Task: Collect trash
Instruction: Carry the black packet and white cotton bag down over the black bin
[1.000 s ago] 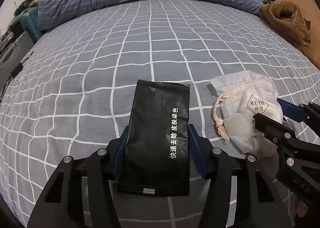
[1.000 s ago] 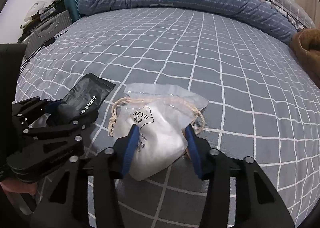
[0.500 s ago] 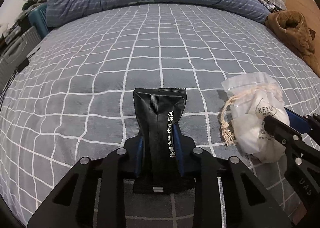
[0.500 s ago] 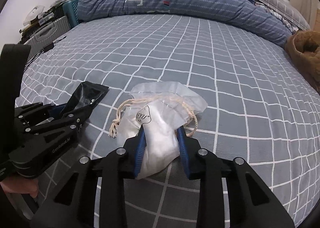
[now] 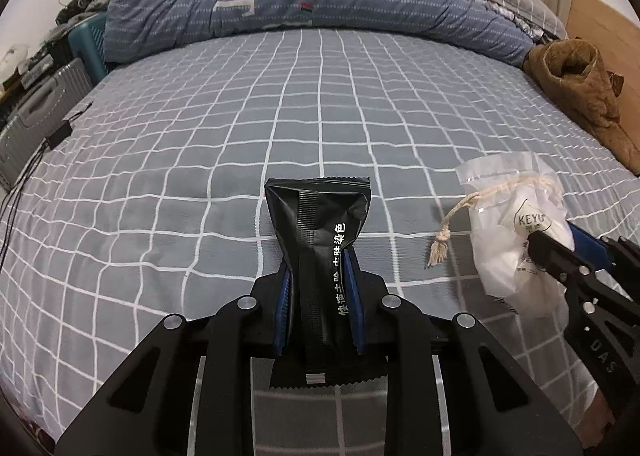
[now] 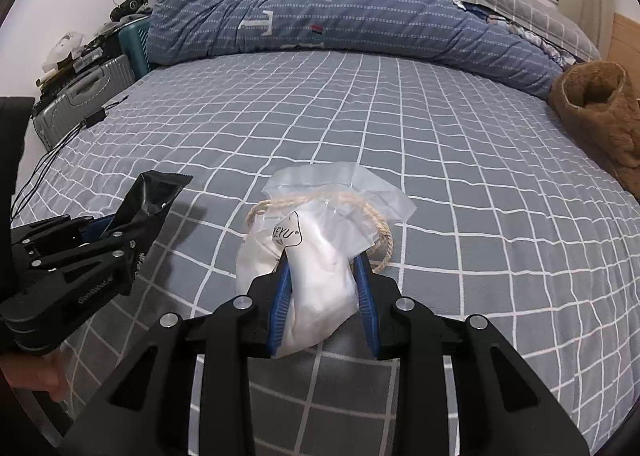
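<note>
A black foil packet point(image 5: 316, 208) with white print is pinched at its middle by my left gripper point(image 5: 318, 258), which is shut on it and holds it just above the checked bed sheet point(image 5: 200, 160). My right gripper point(image 6: 322, 260) is shut on a white plastic bag point(image 6: 320, 232) with a beige drawstring point(image 6: 384, 240), and the bag bulges out between the blue pads. The left wrist view has the bag point(image 5: 508, 224) and the right gripper point(image 5: 560, 240) at the right edge. In the right wrist view the left gripper point(image 6: 120, 228) with its packet point(image 6: 160, 188) is at the left.
A rolled blue quilt point(image 5: 320, 4) lies across the far side of the bed. A brown fleece garment point(image 5: 580, 96) sits at the right edge. Grey and teal suitcases point(image 6: 88, 92) stand beside the bed at left, and a black cable point(image 6: 72, 136) trails over that edge.
Both grippers closed, the left on the black packet and the right on the white bag, squeezing them narrow. Both then rose a little, lifting the items off the sheet.
</note>
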A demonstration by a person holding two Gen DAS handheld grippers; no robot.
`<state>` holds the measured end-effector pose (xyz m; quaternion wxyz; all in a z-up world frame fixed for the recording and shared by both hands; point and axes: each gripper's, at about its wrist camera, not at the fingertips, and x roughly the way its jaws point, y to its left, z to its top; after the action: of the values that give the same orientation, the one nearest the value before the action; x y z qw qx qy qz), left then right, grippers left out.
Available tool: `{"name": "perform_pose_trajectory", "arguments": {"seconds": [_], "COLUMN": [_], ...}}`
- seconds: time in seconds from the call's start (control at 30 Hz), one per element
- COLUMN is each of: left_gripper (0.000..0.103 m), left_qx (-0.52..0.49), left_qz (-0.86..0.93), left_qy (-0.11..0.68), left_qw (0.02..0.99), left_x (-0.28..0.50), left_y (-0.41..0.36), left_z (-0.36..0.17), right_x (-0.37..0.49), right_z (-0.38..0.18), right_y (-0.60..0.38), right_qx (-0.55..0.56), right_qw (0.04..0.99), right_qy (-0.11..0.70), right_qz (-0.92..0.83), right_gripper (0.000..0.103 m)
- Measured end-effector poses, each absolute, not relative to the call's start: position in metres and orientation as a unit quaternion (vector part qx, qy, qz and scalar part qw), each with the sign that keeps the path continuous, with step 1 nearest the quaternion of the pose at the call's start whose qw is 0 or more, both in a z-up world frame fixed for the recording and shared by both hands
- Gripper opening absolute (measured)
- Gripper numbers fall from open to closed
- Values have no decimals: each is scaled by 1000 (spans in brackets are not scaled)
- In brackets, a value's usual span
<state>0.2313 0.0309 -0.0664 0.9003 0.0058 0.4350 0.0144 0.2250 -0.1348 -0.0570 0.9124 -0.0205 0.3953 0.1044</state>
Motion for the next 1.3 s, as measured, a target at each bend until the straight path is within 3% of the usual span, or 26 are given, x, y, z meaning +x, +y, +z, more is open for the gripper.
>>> {"name": "perform_pose_trajectory", "arguments": {"seconds": [1.3], "left_gripper": [23], "left_qx": [-20], "left_qz": [-8], "left_qy": [414], "left_qw": [910], "left_x": [92], "left_y": [18], "left_z": [-10], "right_x": [90], "right_z": [9], "right_y": [-151], "right_qx": [-29], "right_qw": [934], "right_qy": [347], "right_qz": [79], "right_gripper": [29]}}
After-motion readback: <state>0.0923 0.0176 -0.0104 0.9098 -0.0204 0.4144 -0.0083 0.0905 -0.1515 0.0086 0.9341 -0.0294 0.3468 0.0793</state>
